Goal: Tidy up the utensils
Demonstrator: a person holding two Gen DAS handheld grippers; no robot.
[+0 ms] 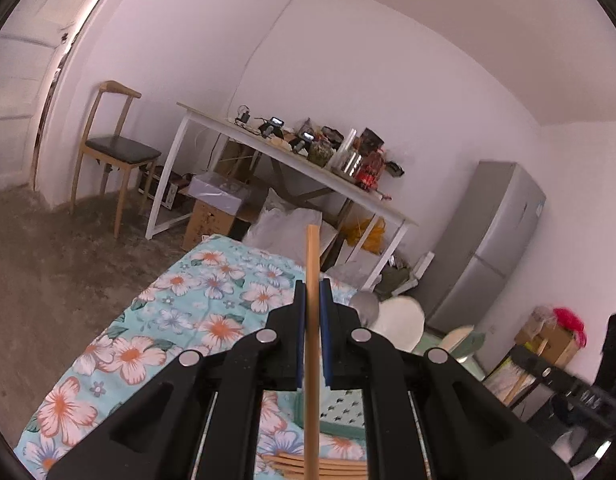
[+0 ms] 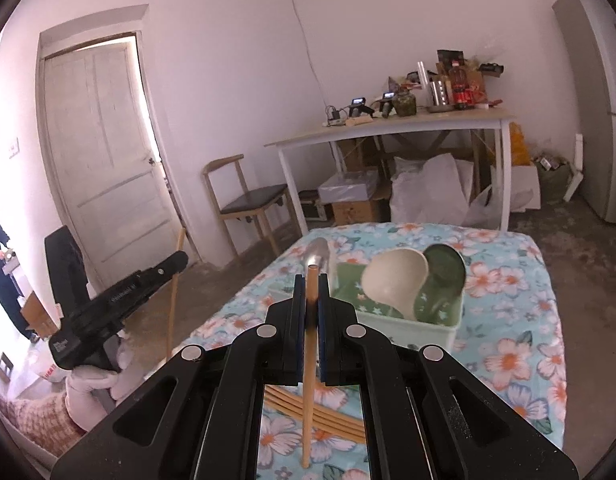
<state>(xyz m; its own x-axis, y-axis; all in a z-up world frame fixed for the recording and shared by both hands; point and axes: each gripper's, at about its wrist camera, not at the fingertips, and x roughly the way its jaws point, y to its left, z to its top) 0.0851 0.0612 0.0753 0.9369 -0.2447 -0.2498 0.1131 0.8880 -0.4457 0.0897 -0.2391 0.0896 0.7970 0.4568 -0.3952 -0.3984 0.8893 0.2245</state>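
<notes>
1. The left gripper (image 1: 313,296) has its fingers all but closed on one wooden chopstick (image 1: 313,264), which stands nearly upright between the blue pads, its top well above them and its lower end hanging down toward the desk.
2. The right gripper (image 2: 311,288) is pinched just as tightly on a second chopstick (image 2: 308,400) — this one has a dark, scorched-looking band right where the pads grip it.
3. So two chopsticks are in hand, one per gripper. A small heap of loose chopsticks (image 2: 328,416) lies on the floral cloth of the desk (image 2: 508,360) below; four or five, though I cannot count them surely.
4. Handling, as I judge it: the sticks are light, stiff and smooth, so they may pivot or slide in a pinch. Holding nearer the middle should steady them.
5. Further out stands the pale green bin (image 2: 408,328) — in it one cream ladle (image 2: 392,280), one dark green ladle (image 2: 444,268) and one metal spoon (image 2: 318,254).
6. A gloved hand (image 2: 92,384) carries the left gripper beside the desk.
</notes>
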